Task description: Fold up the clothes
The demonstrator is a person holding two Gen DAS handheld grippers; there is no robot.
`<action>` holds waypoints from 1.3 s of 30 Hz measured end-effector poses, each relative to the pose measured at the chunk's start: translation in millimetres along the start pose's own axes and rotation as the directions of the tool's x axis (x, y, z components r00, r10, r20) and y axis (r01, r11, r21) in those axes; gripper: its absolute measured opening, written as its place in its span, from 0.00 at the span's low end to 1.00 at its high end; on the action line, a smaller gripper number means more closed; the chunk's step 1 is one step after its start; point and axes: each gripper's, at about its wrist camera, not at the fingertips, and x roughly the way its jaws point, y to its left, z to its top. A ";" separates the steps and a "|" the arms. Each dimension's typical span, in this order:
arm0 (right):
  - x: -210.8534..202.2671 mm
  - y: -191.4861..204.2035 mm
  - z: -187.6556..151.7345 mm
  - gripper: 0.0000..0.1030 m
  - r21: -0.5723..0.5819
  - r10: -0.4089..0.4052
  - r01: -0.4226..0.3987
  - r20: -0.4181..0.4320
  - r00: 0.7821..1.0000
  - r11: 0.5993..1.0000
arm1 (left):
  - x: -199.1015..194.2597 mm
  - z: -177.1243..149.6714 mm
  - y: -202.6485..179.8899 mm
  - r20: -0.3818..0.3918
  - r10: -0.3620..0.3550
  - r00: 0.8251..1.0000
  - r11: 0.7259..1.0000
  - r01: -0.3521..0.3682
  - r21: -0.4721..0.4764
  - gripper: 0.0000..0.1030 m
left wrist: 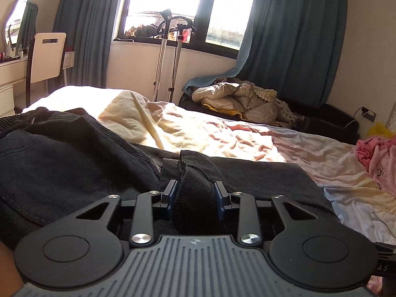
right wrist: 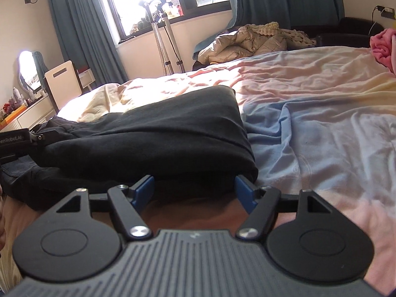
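Black trousers [left wrist: 74, 153] lie across the near side of the bed. In the left wrist view my left gripper [left wrist: 195, 193] is shut on a bunched ridge of the black fabric, which stands up between the blue pads [left wrist: 170, 193]. In the right wrist view the trousers [right wrist: 160, 133] show as a folded dark stack. My right gripper [right wrist: 195, 190] is open, its blue pads [right wrist: 243, 190] wide apart at the stack's near edge, with nothing pinched between them. Part of the left gripper's body [right wrist: 14, 143] shows at the left edge.
The bed has a rumpled pastel sheet [right wrist: 309, 113]. A pink garment [left wrist: 378, 158] lies at the right. A beige quilted jacket [left wrist: 237, 101] is heaped on a dark seat beyond the bed. A white chair [left wrist: 47, 54], a desk, a stand [left wrist: 160, 57] and curtains stand by the window.
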 end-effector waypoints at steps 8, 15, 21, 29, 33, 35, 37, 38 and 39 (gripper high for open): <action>13.0 -11.6 7.8 0.70 0.030 0.039 -0.039 0.013 0.999 0.999 | 24.1 -11.3 7.2 -0.113 0.072 0.991 0.996 -0.077 -0.041 0.40; 21.3 -13.6 9.1 0.71 0.033 0.049 -0.049 0.014 0.999 0.998 | 21.0 -12.4 -0.7 -0.067 0.121 0.990 0.992 -0.122 -0.011 0.56; 21.1 -15.2 10.0 0.71 0.054 0.056 -0.057 0.019 0.998 0.997 | 10.9 -5.0 -3.4 -0.008 0.146 0.989 0.989 -0.146 -0.002 0.73; 9.6 -18.9 16.7 0.71 0.051 0.092 -0.097 0.097 0.991 0.994 | 30.3 -12.1 -10.4 -0.077 0.212 0.974 0.975 -0.205 0.083 0.73; 5.8 -27.3 23.1 0.71 0.065 0.139 -0.148 0.118 0.983 0.987 | 33.1 -15.5 -11.4 -0.095 0.222 0.970 0.972 -0.212 0.106 0.75; 2.3 -32.7 24.8 0.71 0.073 0.152 -0.162 0.126 0.980 0.984 | 33.7 -15.4 -10.6 -0.103 0.218 0.970 0.972 -0.208 0.106 0.76; 0.5 -39.4 24.6 0.71 0.104 0.180 -0.194 0.128 0.975 0.975 | 34.1 -15.4 -11.2 -0.104 0.220 0.970 0.971 -0.208 0.115 0.76; -0.6 -42.5 24.6 0.71 0.122 0.195 -0.211 0.130 0.972 0.970 | 34.8 -16.0 -11.4 -0.105 0.223 0.969 0.970 -0.210 0.119 0.76; -1.7 -45.4 24.8 0.71 0.141 0.207 -0.225 0.133 0.969 0.964 | 35.3 -16.2 -11.4 -0.106 0.224 0.969 0.970 -0.211 0.121 0.76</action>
